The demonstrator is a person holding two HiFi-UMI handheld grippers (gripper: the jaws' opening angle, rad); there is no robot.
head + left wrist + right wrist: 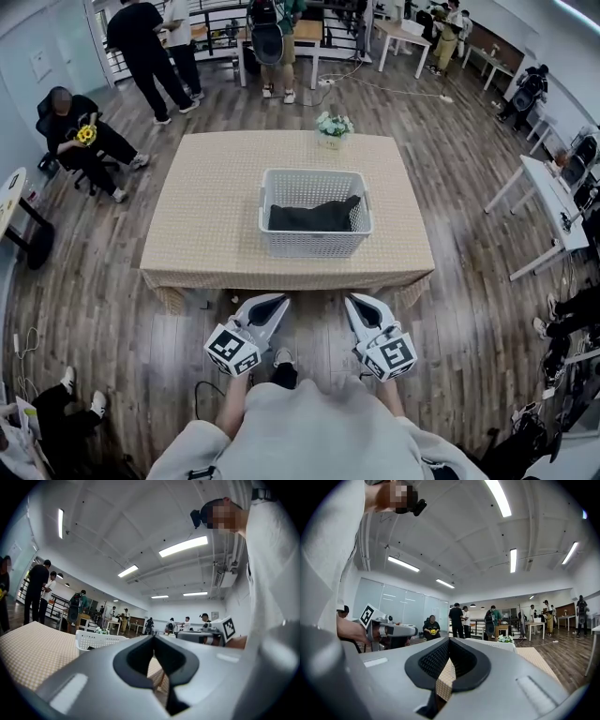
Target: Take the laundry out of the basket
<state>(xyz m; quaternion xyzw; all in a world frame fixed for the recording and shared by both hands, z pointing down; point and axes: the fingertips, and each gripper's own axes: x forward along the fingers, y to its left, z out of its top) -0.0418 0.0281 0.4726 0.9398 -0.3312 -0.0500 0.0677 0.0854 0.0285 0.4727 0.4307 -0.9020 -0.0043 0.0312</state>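
A white plastic laundry basket [315, 239] stands on the near half of a table with a beige checked cloth [216, 206]. Dark laundry [314, 217] lies crumpled in its bottom. My left gripper [278, 301] and right gripper [354, 303] hover side by side below the table's near edge, short of the basket, tips pointing toward it. Both are shut with nothing between the jaws. In the left gripper view the basket [96, 640] shows just beyond the shut left gripper [153, 637]. In the right gripper view its rim [492, 644] rises behind the shut right gripper [449, 641].
A small pot of white flowers [333, 127] sits at the table's far edge. Wooden floor surrounds the table. A seated person [80, 136] is at the left, and others stand at the back near white tables [548, 202] on the right.
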